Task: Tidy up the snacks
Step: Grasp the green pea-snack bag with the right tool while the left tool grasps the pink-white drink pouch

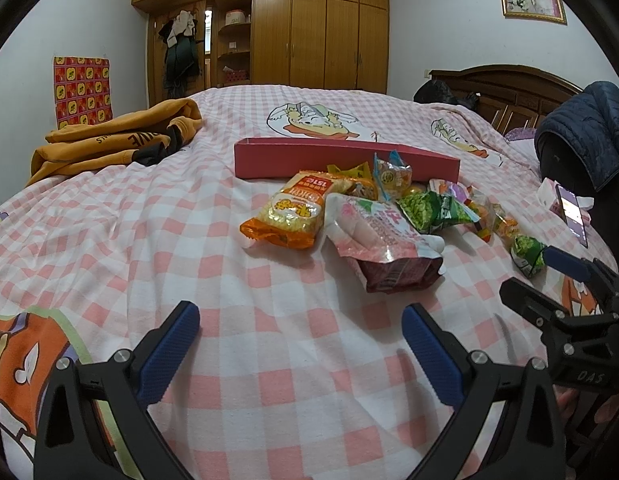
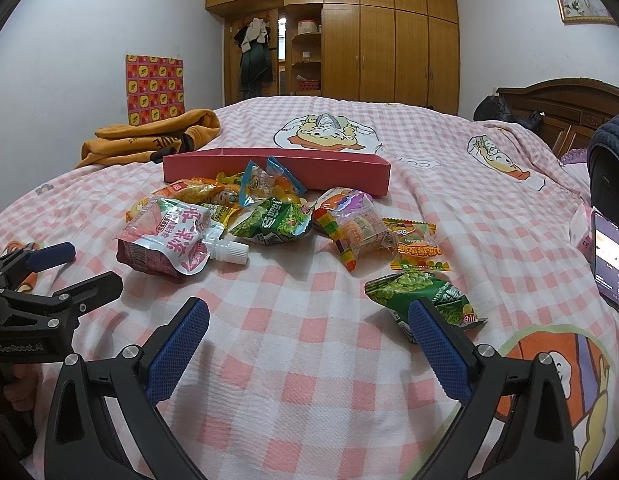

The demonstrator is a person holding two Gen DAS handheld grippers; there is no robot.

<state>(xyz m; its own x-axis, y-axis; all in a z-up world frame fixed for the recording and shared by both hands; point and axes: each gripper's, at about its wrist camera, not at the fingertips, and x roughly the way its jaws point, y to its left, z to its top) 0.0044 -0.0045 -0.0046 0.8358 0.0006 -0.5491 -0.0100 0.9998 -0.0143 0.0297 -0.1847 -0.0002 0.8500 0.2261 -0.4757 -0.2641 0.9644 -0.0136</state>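
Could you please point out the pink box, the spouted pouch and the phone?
pink box (image 2: 269, 168): right wrist view, front wall.
spouted pouch (image 2: 169, 240): right wrist view, printed face.
phone (image 2: 607, 258): right wrist view, lit screen.

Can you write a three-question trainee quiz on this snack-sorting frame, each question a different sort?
1. True or false: the red box already holds snacks.
2. Which snack lies nearest the right gripper? A) jelly pouch B) green pea packet C) noodle packet
3. Fill in: the jaws of the left gripper stand ____.

Key
1. Cannot be confirmed; the box's inside is hidden and the snacks seen lie on the bedspread.
2. B
3. open
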